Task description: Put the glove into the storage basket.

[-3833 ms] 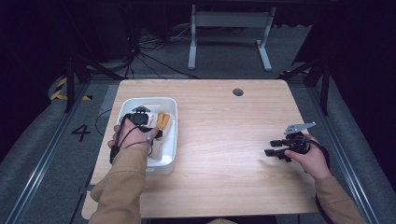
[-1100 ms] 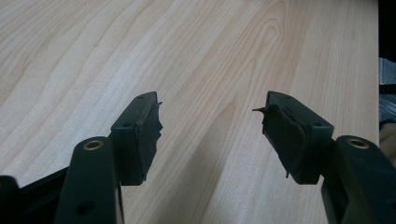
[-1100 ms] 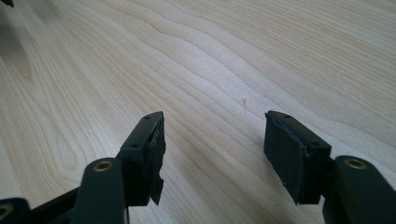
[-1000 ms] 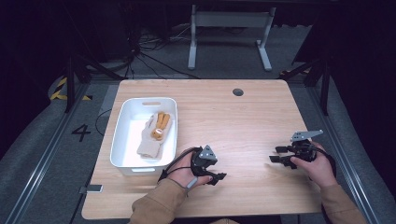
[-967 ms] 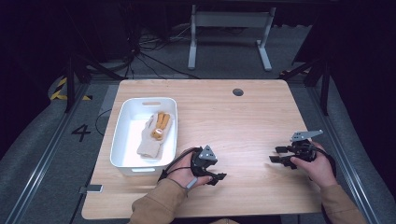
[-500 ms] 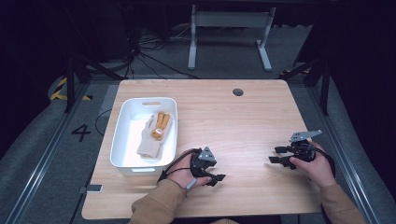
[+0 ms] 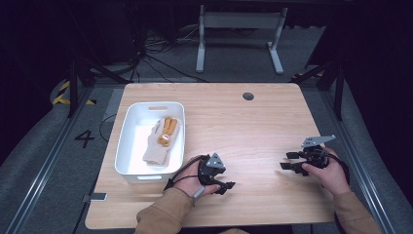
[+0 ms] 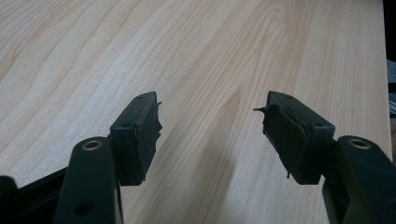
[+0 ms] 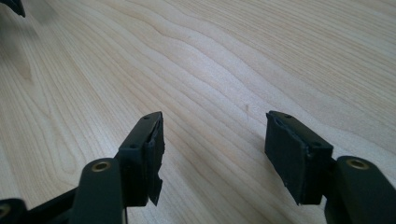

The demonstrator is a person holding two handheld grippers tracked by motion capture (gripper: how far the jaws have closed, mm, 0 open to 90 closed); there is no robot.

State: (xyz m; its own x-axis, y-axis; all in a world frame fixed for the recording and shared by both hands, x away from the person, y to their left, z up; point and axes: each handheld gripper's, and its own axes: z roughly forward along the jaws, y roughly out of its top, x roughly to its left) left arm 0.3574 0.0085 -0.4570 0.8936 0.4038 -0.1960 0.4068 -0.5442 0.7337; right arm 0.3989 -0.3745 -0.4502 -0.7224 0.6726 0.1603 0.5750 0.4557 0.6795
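Lab | floor rails [image 7: 46, 161] | numbered floor marking [image 7: 84, 138]

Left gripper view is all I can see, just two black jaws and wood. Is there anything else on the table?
Observer: Yes. A white tub sits on the left part of the table, seen from the high view.
Operator: Ooh, is something inside it?
Observer: A pale glove with orange fingers lies in it.
Operator: Is my gripper near the tub?
Observer: The left gripper rests just right of the tub's near corner, jaws open and pointing away from it, with nothing between them.
Operator: And the other one?
Observer: The right gripper is by the table's right edge, open too, pointing left toward yours.
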